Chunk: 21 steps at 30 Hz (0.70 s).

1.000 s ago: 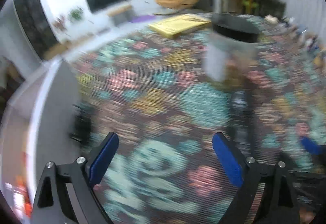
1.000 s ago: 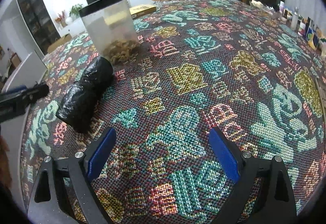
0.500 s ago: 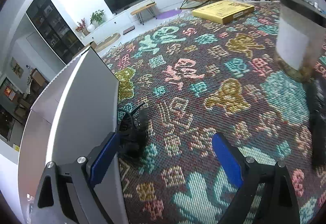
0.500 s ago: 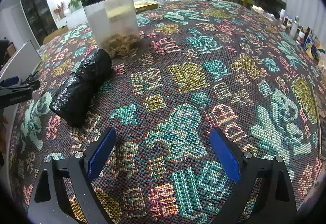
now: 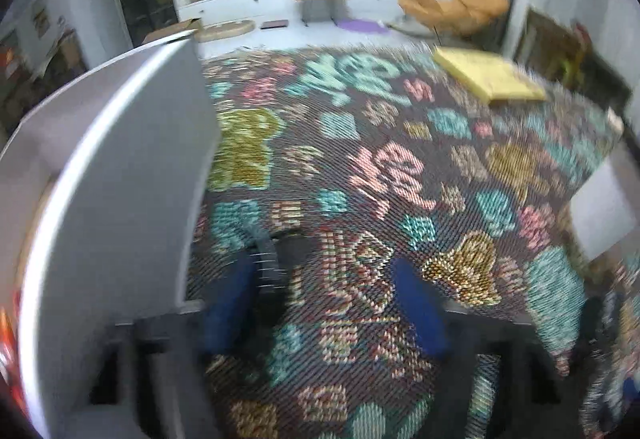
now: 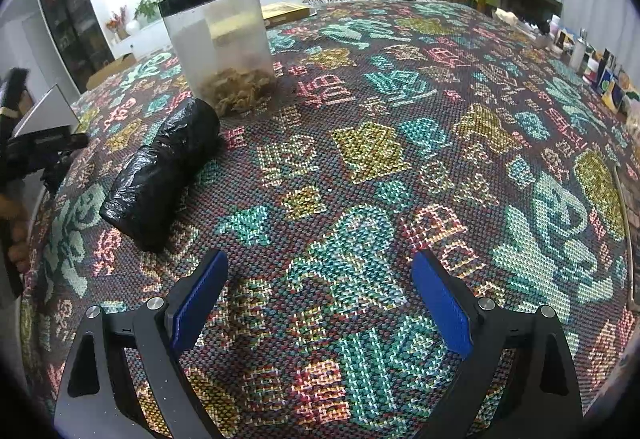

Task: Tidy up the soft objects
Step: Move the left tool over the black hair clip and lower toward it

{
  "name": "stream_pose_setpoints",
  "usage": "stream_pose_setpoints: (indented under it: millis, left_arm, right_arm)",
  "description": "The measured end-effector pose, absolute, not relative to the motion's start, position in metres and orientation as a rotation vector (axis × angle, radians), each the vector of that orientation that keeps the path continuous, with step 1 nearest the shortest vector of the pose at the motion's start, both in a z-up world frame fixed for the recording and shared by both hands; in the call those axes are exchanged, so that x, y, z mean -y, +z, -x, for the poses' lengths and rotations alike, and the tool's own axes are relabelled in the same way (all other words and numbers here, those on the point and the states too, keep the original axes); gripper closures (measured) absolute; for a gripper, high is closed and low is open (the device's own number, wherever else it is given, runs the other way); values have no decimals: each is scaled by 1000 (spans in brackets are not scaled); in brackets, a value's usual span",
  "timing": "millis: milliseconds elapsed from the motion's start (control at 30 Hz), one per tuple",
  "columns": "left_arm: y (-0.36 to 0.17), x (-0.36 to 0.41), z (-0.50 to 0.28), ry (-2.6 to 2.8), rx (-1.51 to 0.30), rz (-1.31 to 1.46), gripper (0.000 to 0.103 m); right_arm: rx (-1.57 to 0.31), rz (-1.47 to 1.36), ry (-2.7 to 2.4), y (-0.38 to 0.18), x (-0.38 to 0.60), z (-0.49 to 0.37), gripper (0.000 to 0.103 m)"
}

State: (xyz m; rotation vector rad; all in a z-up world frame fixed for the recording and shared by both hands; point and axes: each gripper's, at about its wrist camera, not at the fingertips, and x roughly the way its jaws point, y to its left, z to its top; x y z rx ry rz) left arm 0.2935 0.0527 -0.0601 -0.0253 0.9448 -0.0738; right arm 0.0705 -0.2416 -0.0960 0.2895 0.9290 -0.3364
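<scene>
A roll of black plastic bags (image 6: pixel 160 169) lies on the patterned tablecloth, left of centre in the right wrist view. My right gripper (image 6: pixel 320 299) is open and empty, hovering low over the cloth, right of and nearer than the roll. My left gripper (image 5: pixel 324 299) is open and empty; a small dark tangled object (image 5: pixel 276 259) lies on the cloth just inside its left finger, beside a grey panel (image 5: pixel 120 179). The left wrist view is blurred. The left gripper also shows at the left edge of the right wrist view (image 6: pixel 44 151).
A clear square container (image 6: pixel 220 43) with a black rim and brown scraps inside stands behind the roll. A yellow flat box (image 5: pixel 488 75) lies at the table's far side. Small bottles and boxes (image 6: pixel 592 59) line the right edge. The patterned cloth (image 6: pixel 380 143) covers the table.
My left gripper has swung left, away from the container and roll, to the dark object beside the grey panel. My right gripper has hardly moved.
</scene>
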Motion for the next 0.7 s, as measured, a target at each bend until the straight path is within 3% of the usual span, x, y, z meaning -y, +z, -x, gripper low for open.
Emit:
stream_pose_setpoints:
  millis: [67,133,233,267,300,367,600,633,667,700]
  left_arm:
    - [-54,-64,-281,-195,-970,189,81]
    - [-44,-54,-258,-446,-949,303,81]
    - [-16,-23,-225,-482,-832,83,78]
    - [-13,-21,-223,-458,-816,56,67]
    - [-12,-22,-226,-407,-809,29,38]
    - [-18,-27,-236,-249,-800,-26,1]
    - [-75,-40,-284,-107,-959,-94,6]
    - [-80,-40,-283,-128,-974,-85,13]
    - [-83,-40,-278,-144,-968,-66,29]
    - [-81,-43,-273,-130,-938,-46,58]
  right_arm:
    - [-930,-288,-337,-96,242,-70,8]
    - [-929,-290,-336,-96,242,-70,8]
    - [-927,-294,-335,-96,243,-70,8]
    - [-928,-292,-336,-96,242,-70,8]
    - [-929,-290,-336,-96,242,-70,8]
    - [-930,-288,-337,-96,243,-69,8]
    - [-931,-286,-338,-96,242,-70,8]
    - [-931,-285,-338,-96,242,-70,8]
    - [-933,-282,-339,-96,242,-70,8]
    - [-934,-279,-340,-96,242,-70,8]
